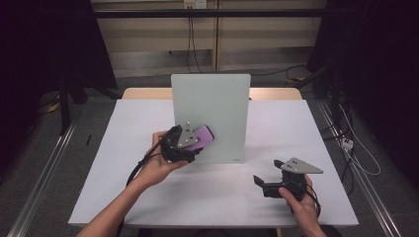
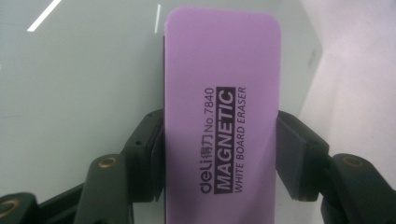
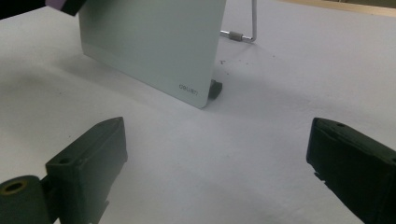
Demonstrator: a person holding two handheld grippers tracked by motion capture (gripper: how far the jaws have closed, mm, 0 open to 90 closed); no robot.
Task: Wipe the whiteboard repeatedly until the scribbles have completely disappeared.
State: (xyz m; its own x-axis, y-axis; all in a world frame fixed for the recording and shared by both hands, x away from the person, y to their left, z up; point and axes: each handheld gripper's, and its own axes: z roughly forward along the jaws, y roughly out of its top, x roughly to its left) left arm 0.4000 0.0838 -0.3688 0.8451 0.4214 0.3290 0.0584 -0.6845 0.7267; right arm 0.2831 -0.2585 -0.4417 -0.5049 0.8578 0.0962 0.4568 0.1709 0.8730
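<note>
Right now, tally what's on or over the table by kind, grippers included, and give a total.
Grippers: 2 (left gripper, shut on the eraser; right gripper, open over the table)
Erasers: 1 (purple eraser, held against the board)
Boards: 1 (whiteboard, upright on its stand)
Total: 4
</note>
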